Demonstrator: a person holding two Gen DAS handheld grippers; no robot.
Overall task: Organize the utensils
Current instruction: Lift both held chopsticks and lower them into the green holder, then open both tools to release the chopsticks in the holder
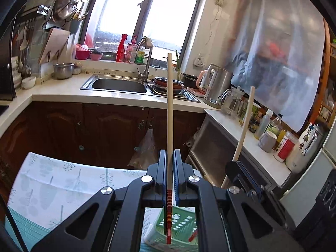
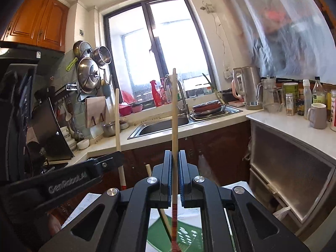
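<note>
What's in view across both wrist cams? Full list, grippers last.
chopsticks: 2 held, pale wood with red-banded ends, upright, one in left gripper, one in right
green slotted basket: 1, green, below the grippers on the patterned cloth
sink: 1, steel, under the window
kettle: 1, steel, counter right of sink
glass jug: 1, clear, beside kettle
mug: 1, grey, right counter
spray bottle: 1, red, windowsill
left gripper: black, shut on a chopstick
right gripper: black, shut on a chopstick
</note>
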